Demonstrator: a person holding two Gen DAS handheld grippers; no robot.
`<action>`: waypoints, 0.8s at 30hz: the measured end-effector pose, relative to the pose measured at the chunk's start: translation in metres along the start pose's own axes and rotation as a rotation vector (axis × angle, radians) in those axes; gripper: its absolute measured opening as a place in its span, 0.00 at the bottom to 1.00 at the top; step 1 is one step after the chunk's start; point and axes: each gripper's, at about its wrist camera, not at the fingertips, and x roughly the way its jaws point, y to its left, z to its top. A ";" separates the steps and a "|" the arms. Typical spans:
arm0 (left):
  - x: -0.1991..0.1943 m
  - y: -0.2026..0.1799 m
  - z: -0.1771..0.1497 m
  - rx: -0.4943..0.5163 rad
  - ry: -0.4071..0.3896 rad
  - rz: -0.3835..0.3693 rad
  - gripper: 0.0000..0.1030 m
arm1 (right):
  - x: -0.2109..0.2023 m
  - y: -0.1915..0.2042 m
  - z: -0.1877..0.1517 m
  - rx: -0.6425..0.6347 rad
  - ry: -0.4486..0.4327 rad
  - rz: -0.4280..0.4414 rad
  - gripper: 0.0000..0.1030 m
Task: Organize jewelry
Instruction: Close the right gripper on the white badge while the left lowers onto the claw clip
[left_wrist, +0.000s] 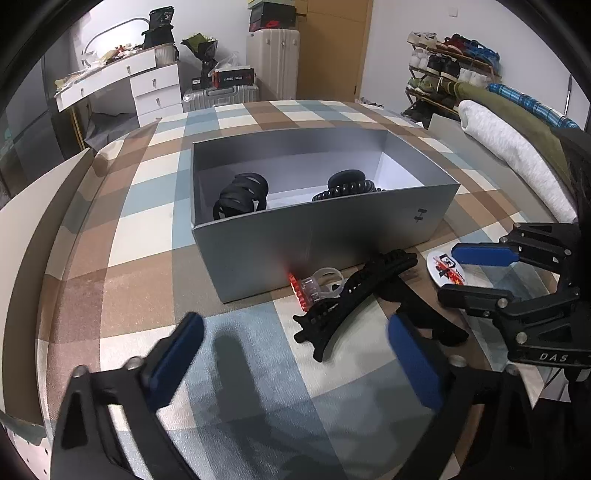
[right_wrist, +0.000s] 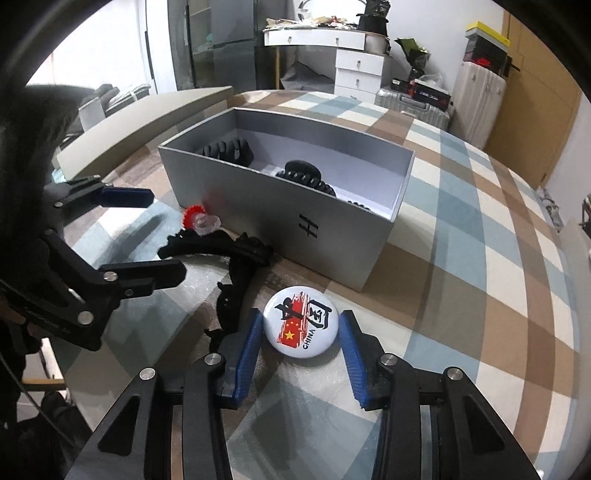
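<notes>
On the checked blanket (right_wrist: 480, 221), just in front of the grey box (right_wrist: 332, 236), lies a round white badge (right_wrist: 301, 326) printed in red and black. The right gripper (right_wrist: 301, 332) has its 2 blue pads on either side of the badge: the left-hand pad looks to be touching the rim, the other sits right at the opposite edge, though I cannot tell whether it is pressing yet. I would call that closing in, not a firm hold.

The left gripper (left_wrist: 291, 362) hangs wide open over bare blanket, with nothing between its pads.

The badge looks light, stiff and glossy, with a domed face, so I expect it to slip if squeezed on the curve. The rim is the place to take it, low and square across its width, as the pads are set now.

Beside it lie a long black hair clip (right_wrist: 221, 247) and a small clear claw clip with red teeth (right_wrist: 201, 221). 2 black pieces (left_wrist: 240, 195) already sit inside the box.
</notes>
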 end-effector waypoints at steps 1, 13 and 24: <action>0.001 -0.001 0.000 0.003 0.003 0.000 0.84 | -0.001 0.000 0.000 0.003 -0.002 0.001 0.40; 0.002 -0.015 -0.004 0.092 0.008 -0.021 0.22 | -0.010 -0.005 0.003 0.020 -0.030 0.011 0.40; -0.017 -0.020 0.000 0.122 -0.048 -0.044 0.20 | -0.015 -0.008 0.004 0.027 -0.051 0.011 0.40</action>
